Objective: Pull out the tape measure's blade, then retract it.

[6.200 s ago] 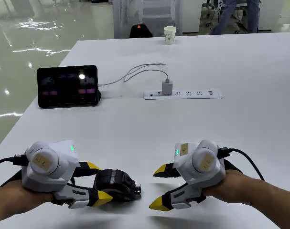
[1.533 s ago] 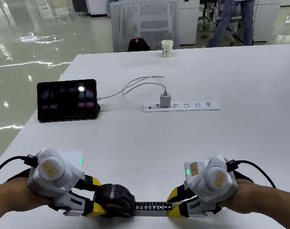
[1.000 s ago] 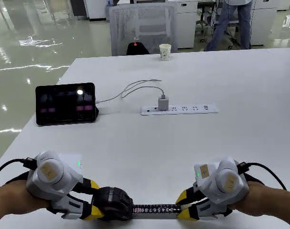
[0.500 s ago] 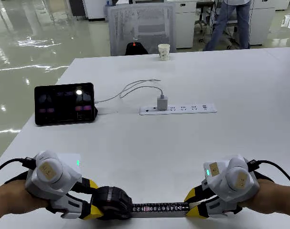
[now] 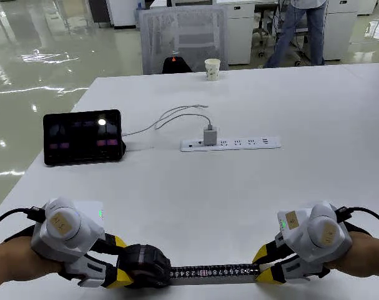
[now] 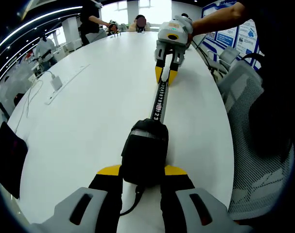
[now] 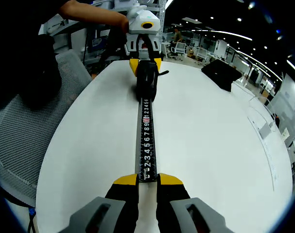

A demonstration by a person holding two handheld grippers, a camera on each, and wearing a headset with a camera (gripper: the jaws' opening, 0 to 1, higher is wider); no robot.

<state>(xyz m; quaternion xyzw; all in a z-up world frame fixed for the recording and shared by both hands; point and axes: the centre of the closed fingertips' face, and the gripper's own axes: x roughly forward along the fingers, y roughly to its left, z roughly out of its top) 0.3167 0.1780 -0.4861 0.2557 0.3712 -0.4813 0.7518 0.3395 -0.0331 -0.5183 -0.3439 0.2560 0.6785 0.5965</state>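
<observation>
White table (image 5: 239, 187), open office with a glossy floor. Dark tablet (image 5: 83, 136) near the left edge; power strip (image 5: 239, 143) at mid-table with a charger plugged in; paper cup (image 5: 211, 69) at the far edge.

In the right gripper view I read white digits 1–9 on the black blade (image 7: 147, 145), with a red mark past the 9.

The tape measure (image 5: 145, 274) has a black case and lies along the near edge. The left gripper (image 5: 118, 261) clamps the case. The right gripper (image 5: 262, 265) pinches the blade's tip, and the blade lies flat between them.
</observation>
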